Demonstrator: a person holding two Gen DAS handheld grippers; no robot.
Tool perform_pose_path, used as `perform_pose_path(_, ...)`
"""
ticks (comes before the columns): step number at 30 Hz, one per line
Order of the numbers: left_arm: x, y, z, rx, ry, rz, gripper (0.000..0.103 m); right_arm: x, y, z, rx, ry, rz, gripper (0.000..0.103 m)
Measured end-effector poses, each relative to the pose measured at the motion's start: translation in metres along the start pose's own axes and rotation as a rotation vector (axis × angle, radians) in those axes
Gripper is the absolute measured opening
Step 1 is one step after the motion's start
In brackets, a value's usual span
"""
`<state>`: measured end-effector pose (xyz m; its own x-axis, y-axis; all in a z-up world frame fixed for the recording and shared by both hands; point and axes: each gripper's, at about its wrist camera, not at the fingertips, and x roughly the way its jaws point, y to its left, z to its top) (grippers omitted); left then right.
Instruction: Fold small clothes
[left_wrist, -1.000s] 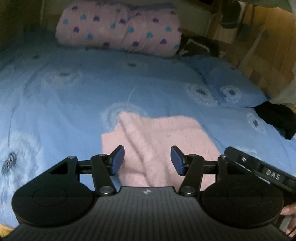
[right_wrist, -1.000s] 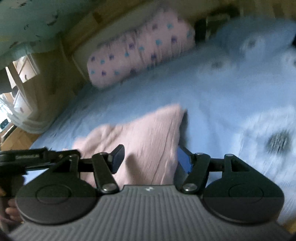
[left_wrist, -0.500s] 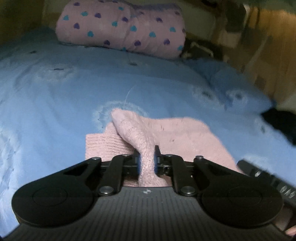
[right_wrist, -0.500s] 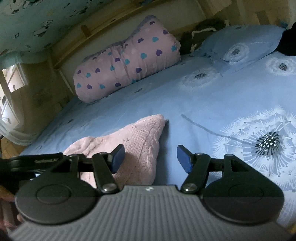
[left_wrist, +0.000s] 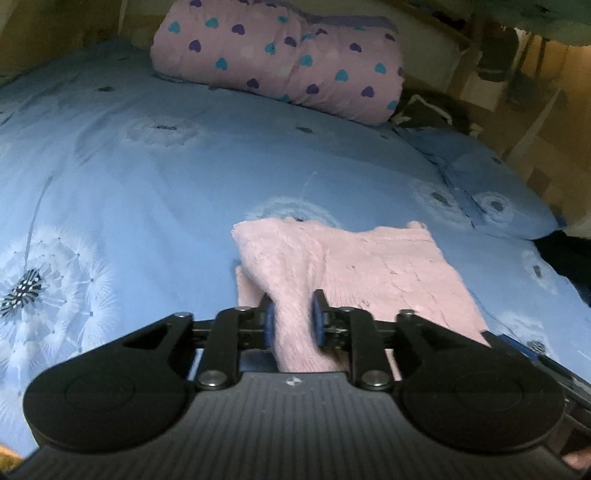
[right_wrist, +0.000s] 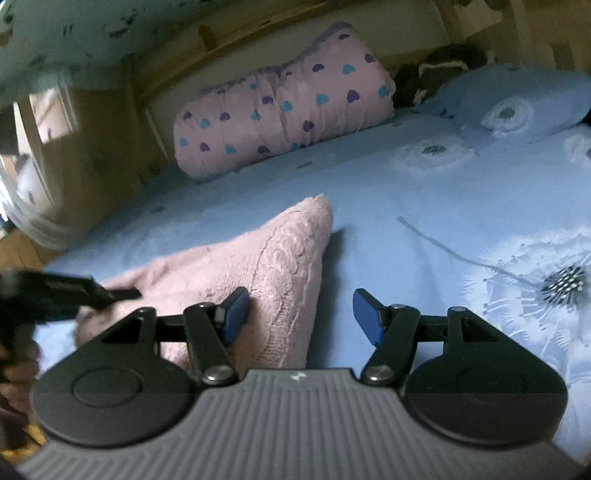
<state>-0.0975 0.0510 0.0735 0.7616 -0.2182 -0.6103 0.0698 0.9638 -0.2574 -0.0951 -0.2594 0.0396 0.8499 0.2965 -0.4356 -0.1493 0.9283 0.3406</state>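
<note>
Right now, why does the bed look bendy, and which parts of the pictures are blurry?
Left wrist view: the fisheye lens curves the blue bedspread; the pink sweater is fairly sharp and the room corners are dark. Right wrist view: the other hand-held gripper at the left edge is smeared by motion, the window side glares, and the heart-print pillow looks soft.

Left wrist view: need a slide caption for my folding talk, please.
Left gripper opening around a raised fold of the pink knit garment on the blue bedspread.
</note>
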Motion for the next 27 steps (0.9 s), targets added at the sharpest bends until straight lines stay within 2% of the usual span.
perform_pose_path(1, -0.007, -0.001, -0.003, 0.000, 0.005, -0.010, 0.044, -0.002, 0.001, 0.001, -0.005, -0.002, -0.009, 0.066)
perform_pose_path(3, -0.019, -0.004, -0.011, 0.011, 0.015, -0.043, 0.053, -0.006, 0.003, 0.002, -0.008, -0.006, -0.028, 0.066)
perform_pose_path(6, -0.030, -0.011, -0.025, 0.057, 0.032, -0.040, 0.054, -0.021, 0.008, 0.001, -0.009, -0.041, -0.042, 0.066)
perform_pose_path(9, -0.025, -0.014, -0.037, 0.097, 0.085, 0.066, 0.054, -0.035, 0.018, -0.003, -0.010, -0.068, -0.020, 0.066)
perform_pose_path(12, -0.025, -0.014, -0.041, 0.146, 0.070, 0.115, 0.057, -0.032, 0.025, -0.007, -0.024, -0.014, -0.032, 0.066)
perform_pose_path(14, -0.026, -0.017, -0.045, 0.179, 0.056, 0.137, 0.060, -0.025, 0.022, -0.014, 0.005, 0.055, -0.048, 0.066)
perform_pose_path(16, -0.033, -0.019, -0.048, 0.191, 0.035, 0.137, 0.060, -0.021, 0.012, -0.024, 0.082, 0.107, -0.044, 0.067)
perform_pose_path(19, -0.045, -0.030, -0.053, 0.230, 0.014, 0.155, 0.063, -0.028, 0.003, -0.028, 0.159, 0.114, -0.027, 0.067)
perform_pose_path(20, -0.049, -0.033, -0.054, 0.240, 0.010, 0.162, 0.064, -0.032, 0.005, -0.027, 0.152, 0.109, -0.033, 0.067)
perform_pose_path(22, -0.058, -0.038, -0.059, 0.239, 0.014, 0.166, 0.074, -0.040, 0.011, -0.026, 0.117, 0.092, -0.046, 0.068)
perform_pose_path(27, -0.072, -0.042, -0.074, 0.199, 0.070, 0.116, 0.085, -0.056, 0.028, -0.024, 0.020, 0.077, -0.075, 0.072)
